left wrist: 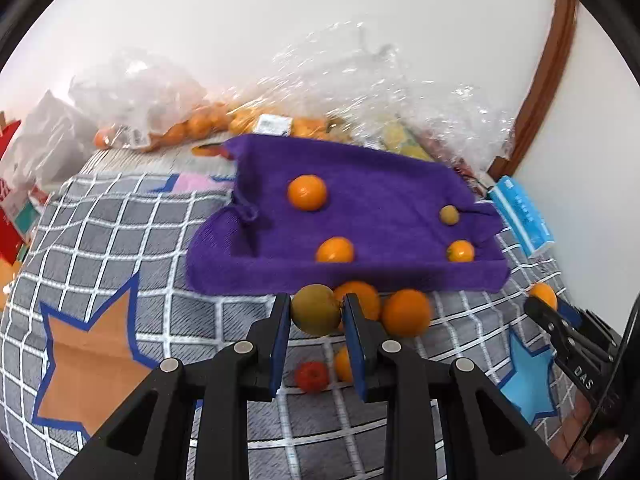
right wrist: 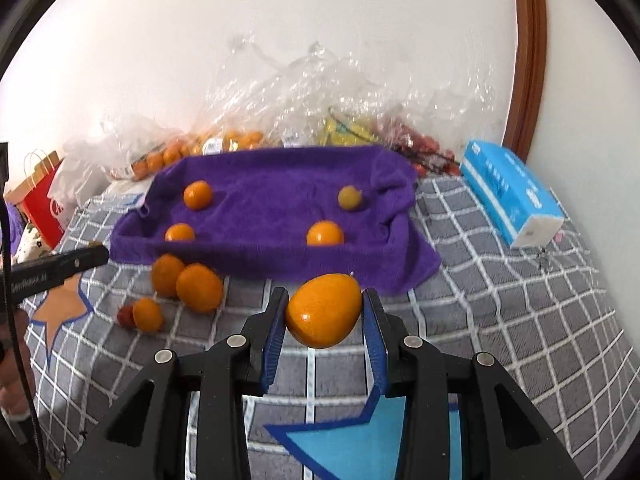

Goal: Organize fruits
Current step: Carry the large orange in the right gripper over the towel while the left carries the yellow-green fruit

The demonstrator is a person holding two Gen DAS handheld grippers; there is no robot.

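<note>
While the left gripper clamps a round greenish-brown fruit just before the near edge of the purple terry towel, the right gripper pinches an egg-shaped orange citrus, its long axis tilted, narrower end up-right. Four small fruits sit well apart on the towel; the grey checked blanket lies open to the right.

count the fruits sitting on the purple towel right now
4 on the purple towel: back-left orange, front-left orange, back-right greenish fruit, front-right orange. The towel's raised front edge partly hides the front two, so another could be hidden.
</note>
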